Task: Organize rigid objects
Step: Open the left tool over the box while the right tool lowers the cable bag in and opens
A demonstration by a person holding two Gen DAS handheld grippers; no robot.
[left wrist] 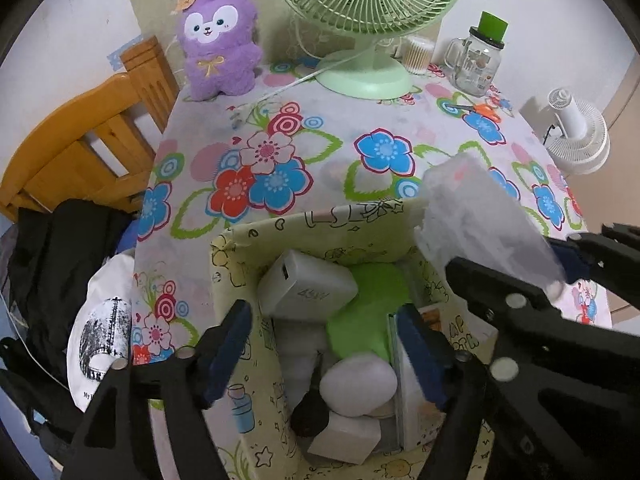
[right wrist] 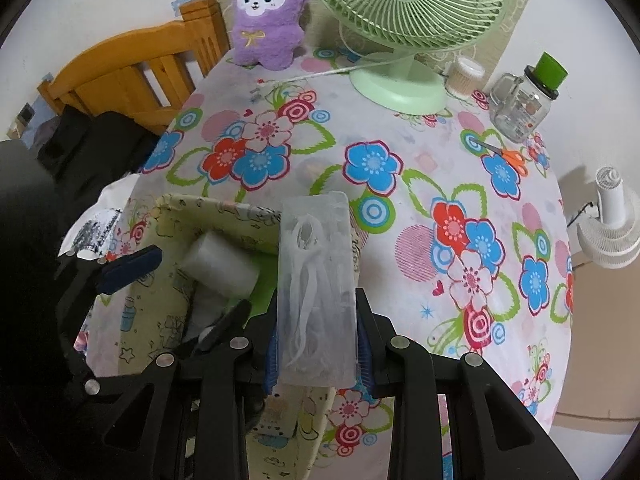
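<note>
A fabric storage box (left wrist: 240, 248), pale yellow with cartoon prints, is sitting at the near edge of a desk (left wrist: 344, 128) covered in a bright flowered cloth. The left gripper (left wrist: 324, 344) is hanging directly over the box with its jaws spread wide and nothing between them. Below it, a white charger block (left wrist: 308, 290), a green item and a white rounded object (left wrist: 358, 384) are lying packed together inside the box.

The right gripper (right wrist: 318, 354) is gripping the lower end of a clear plastic case (right wrist: 316, 276) holding something white and stringy, its jaws clamped narrow on the case's sides. The case is standing upright above the box's right wall, seemingly so it can be lowered in beside the other rigid things. A green fan (left wrist: 368, 8), purple plush toy (left wrist: 218, 36) and glass jar (left wrist: 478, 60) are standing along the far edge, out of the way.
</note>
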